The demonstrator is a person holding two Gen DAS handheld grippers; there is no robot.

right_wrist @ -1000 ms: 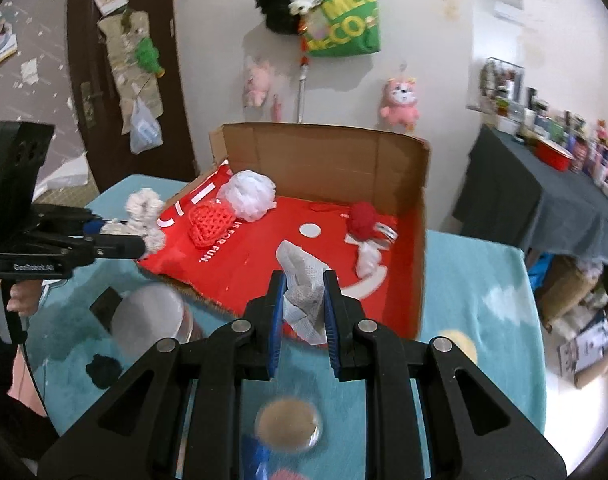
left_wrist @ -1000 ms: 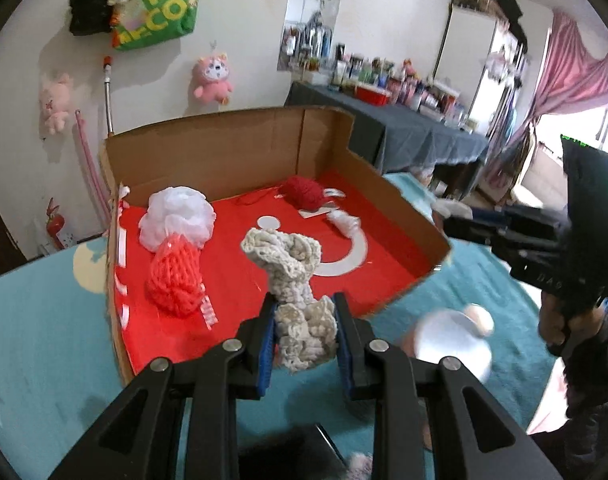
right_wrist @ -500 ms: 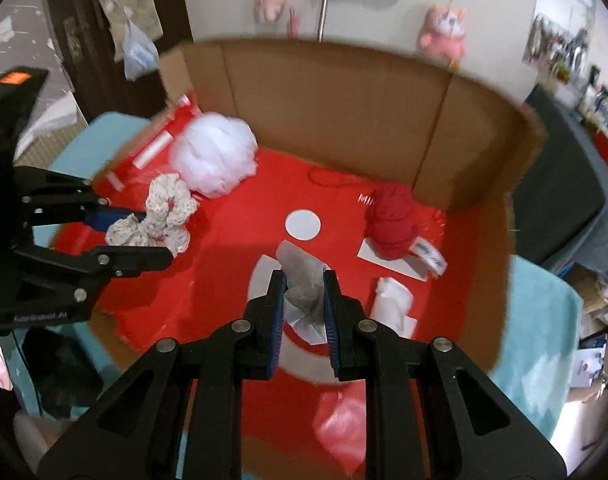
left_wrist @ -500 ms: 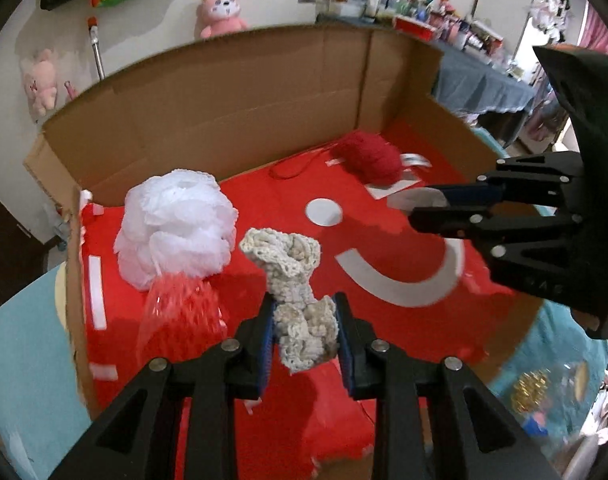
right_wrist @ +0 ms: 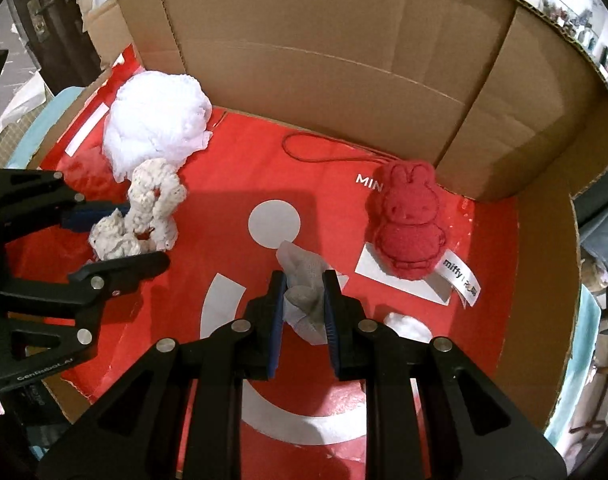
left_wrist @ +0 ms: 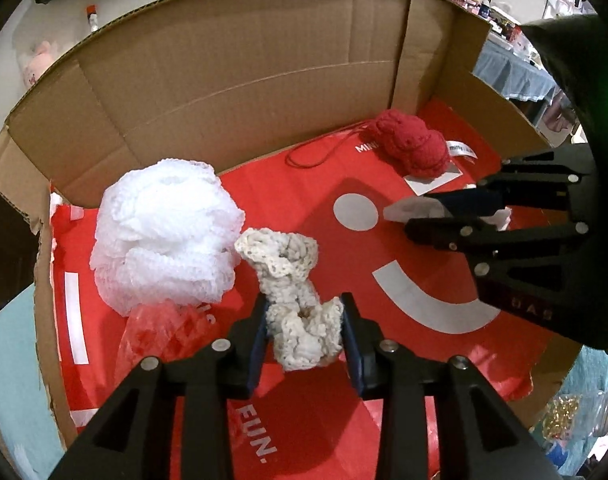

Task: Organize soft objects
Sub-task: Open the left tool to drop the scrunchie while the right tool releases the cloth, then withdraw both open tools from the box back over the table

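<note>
Holding a cream crocheted piece [left_wrist: 300, 312] between its blue pads, the left hand-held gripper [left_wrist: 305, 336] has just been easing its jaws apart; the pads look to touch the yarn at both sides, so contact appears light rather than firm. The piece is limp, open-weave and very light: it will sag, stretch and snag rather than slip. Its bunched lower knot, where it is now taken, is judged the soundest hold. Its upper loop lies just ahead of the pads, against a white mesh puff [left_wrist: 164, 232] to the left.

The right hand-held gripper [right_wrist: 302, 300] is clamped narrowly on a crumpled grey-white tissue [right_wrist: 304, 280], which is thin, tears easily and is best pinched at its thickest fold.

Both tools pitch steeply down into the cardboard box [right_wrist: 343, 60], over its red liner [right_wrist: 224, 200], with the left one well off to the left of the right. A red plush rabbit [right_wrist: 407, 228] lies ahead and right of the right tool.
</note>
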